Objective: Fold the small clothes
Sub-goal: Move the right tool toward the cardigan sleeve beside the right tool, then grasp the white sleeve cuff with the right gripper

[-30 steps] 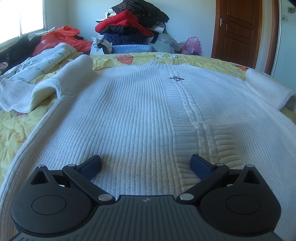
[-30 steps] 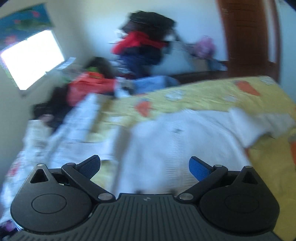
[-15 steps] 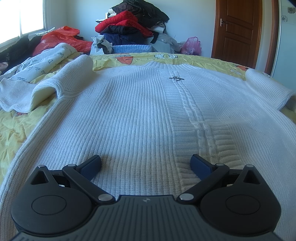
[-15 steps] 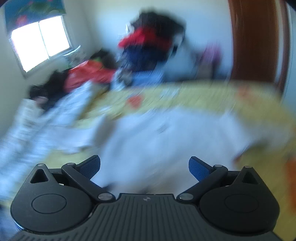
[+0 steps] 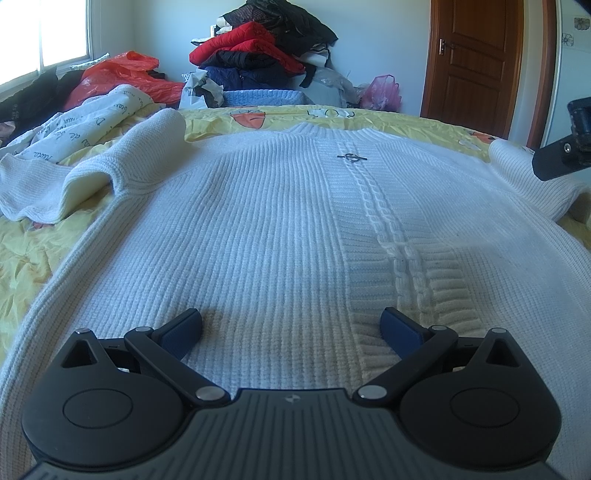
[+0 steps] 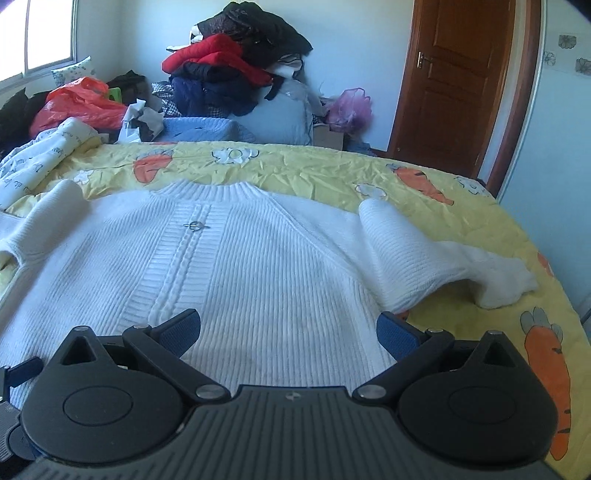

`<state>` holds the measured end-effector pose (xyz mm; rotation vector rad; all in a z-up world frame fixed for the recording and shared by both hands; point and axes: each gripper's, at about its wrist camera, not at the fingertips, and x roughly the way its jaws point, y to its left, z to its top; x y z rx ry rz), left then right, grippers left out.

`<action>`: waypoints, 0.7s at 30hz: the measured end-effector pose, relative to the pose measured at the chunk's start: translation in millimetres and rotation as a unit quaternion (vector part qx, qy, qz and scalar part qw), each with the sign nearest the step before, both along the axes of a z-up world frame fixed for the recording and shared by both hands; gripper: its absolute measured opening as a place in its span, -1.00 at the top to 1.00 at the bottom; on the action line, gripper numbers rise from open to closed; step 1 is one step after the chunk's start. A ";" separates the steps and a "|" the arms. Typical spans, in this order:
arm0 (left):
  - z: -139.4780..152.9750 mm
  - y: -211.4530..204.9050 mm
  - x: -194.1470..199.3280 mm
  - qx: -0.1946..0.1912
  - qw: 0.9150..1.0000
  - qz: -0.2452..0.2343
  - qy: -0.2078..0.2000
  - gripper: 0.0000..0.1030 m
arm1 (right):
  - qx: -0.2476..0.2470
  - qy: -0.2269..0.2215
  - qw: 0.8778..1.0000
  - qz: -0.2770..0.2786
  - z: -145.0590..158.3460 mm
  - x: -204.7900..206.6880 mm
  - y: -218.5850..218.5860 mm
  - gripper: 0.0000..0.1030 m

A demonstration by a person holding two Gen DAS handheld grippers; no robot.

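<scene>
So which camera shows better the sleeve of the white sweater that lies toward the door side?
The right wrist view. There the sleeve shows whole, bent and lying on the yellow bedspread. In the left wrist view only its upper part appears at the frame's edge, partly hidden by the other gripper.

This is a bedroom in a home. A big bed has a yellow cover with carrots on it. A heap of coats and clothes sits at the far end, next to a red plastic bag. There is a brown wooden door, a bright window, and flower stickers on the wall.
</scene>
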<state>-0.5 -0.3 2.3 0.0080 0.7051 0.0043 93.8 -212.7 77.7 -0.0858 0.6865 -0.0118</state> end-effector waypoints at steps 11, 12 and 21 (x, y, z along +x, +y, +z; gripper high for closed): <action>0.2 -3.3 -0.7 0.002 1.000 0.000 0.000 -1.00 | 0.014 0.032 0.999 -0.026 -21.9 22.1 -24.8 -0.99; 0.2 -3.6 -0.7 0.002 1.000 0.000 0.000 -1.00 | 0.014 0.033 0.999 -0.026 -25.1 23.8 -28.6 -0.99; 0.2 -3.2 -0.7 0.001 1.000 0.000 0.000 -1.00 | -0.083 -0.108 0.988 -0.071 -18.8 17.0 -109.5 -1.00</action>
